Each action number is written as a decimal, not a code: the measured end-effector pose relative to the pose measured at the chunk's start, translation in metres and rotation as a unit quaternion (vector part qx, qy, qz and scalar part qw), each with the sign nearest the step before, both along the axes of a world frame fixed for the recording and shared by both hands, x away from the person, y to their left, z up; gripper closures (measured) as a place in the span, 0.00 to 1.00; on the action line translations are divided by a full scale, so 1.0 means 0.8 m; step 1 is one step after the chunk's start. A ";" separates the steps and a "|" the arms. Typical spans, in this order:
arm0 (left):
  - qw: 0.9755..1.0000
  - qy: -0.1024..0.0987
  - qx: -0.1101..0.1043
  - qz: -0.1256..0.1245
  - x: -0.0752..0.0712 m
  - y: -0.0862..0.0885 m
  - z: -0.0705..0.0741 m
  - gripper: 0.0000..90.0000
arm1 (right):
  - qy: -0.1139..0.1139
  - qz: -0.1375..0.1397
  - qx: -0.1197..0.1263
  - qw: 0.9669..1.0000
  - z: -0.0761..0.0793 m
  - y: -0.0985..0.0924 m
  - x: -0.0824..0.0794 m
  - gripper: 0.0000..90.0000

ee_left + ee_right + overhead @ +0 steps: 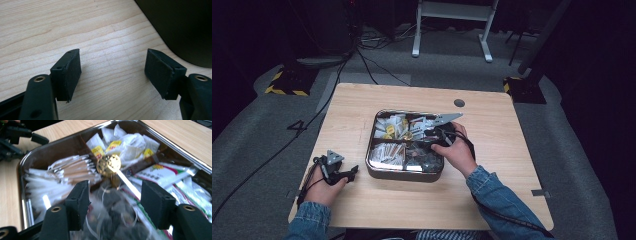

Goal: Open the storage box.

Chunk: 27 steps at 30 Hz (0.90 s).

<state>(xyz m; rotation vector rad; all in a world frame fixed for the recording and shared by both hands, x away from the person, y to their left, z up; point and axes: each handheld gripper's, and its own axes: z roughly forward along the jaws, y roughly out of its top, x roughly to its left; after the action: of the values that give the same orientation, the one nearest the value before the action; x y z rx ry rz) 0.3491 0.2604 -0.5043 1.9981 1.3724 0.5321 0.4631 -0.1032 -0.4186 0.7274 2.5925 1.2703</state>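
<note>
A metal tray (404, 175) with compartments stands mid-table, holding white sachets (70, 167), tea bags with yellow labels (125, 142), green-and-white packets (162, 173) and a gold foil piece (109, 165). My right gripper (429, 141) hovers over the tray's near right compartment. In the right gripper view its jaws (115, 195) stand apart above dark, blurred packets, and the pads press on nothing. My left gripper (354, 172) rests on the table left of the tray. It is open (112, 72) over bare wood, and the tray's dark wall (185, 25) shows at the upper right.
The wooden table (492, 180) has bare room around the tray on all sides. A round cable hole (459, 103) sits near the far edge. Cables and a white stand's legs (451, 35) lie on the floor beyond.
</note>
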 end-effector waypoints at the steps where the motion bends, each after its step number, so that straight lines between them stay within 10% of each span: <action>1: 1.000 0.000 0.000 0.000 0.000 0.000 0.000 0.33 | 0.002 0.004 0.000 1.000 0.000 0.005 0.002 0.48; 15: 1.000 0.000 0.000 0.000 0.000 0.000 0.000 0.33 | 0.020 0.000 -0.016 1.000 -0.027 0.049 0.025 0.50; 27: 1.000 0.000 0.000 0.000 0.000 0.000 0.000 0.33 | -0.014 0.006 -0.031 0.999 -0.030 0.065 0.023 0.65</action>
<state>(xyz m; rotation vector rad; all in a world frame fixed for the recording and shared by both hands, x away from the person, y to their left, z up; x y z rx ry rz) 0.3491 0.2604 -0.5042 1.9988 1.3729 0.5317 0.4816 -0.0510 -0.4423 0.6782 2.6058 1.1883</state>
